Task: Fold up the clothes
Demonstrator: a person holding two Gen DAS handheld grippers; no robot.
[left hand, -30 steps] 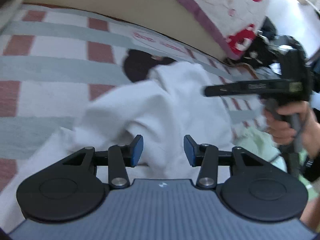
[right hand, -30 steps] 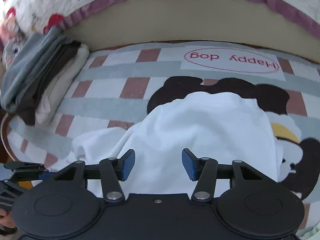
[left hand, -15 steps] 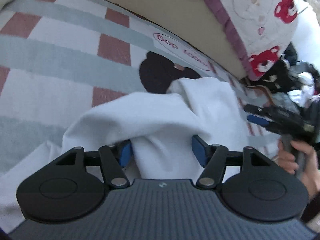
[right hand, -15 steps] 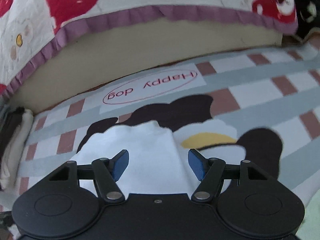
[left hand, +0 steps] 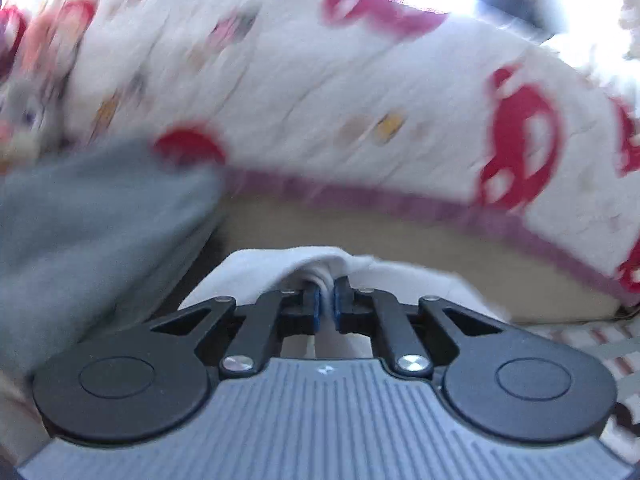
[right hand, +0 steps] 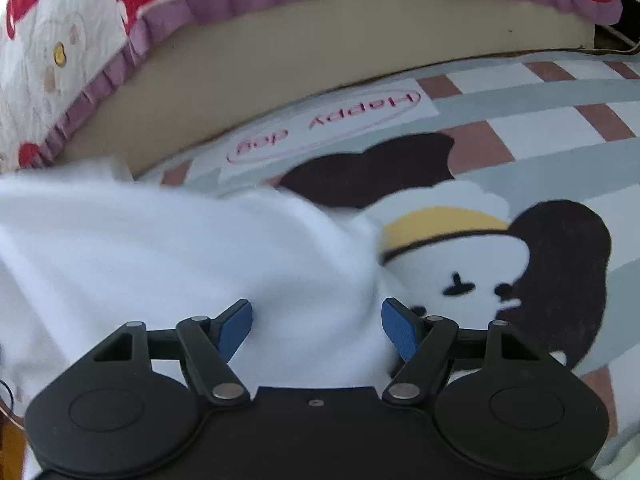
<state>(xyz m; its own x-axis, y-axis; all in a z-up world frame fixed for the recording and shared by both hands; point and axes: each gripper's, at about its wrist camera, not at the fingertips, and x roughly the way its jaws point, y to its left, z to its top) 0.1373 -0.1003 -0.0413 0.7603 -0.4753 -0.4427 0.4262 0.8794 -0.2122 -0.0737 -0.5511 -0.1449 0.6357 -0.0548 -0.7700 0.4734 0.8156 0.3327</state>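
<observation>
A white garment (right hand: 168, 248) lies bunched on a checked bedsheet with a cartoon dog print (right hand: 472, 264). My left gripper (left hand: 327, 300) is shut on a fold of the white garment (left hand: 320, 264), lifted and facing the pillow; this view is blurred by motion. My right gripper (right hand: 316, 322) hangs open just above the garment's right edge, its blue pads apart with cloth below and between them but not pinched.
A white pillow with red prints and a purple frill (right hand: 80, 40) leans on a beige headboard (right hand: 320, 52) at the back. A grey folded garment (left hand: 92, 224) sits at the left of the left wrist view.
My left gripper closed on the white garment and swung up and left toward the pillow. The garment got dragged left across the sheet. My right gripper stayed open and dropped lower.
</observation>
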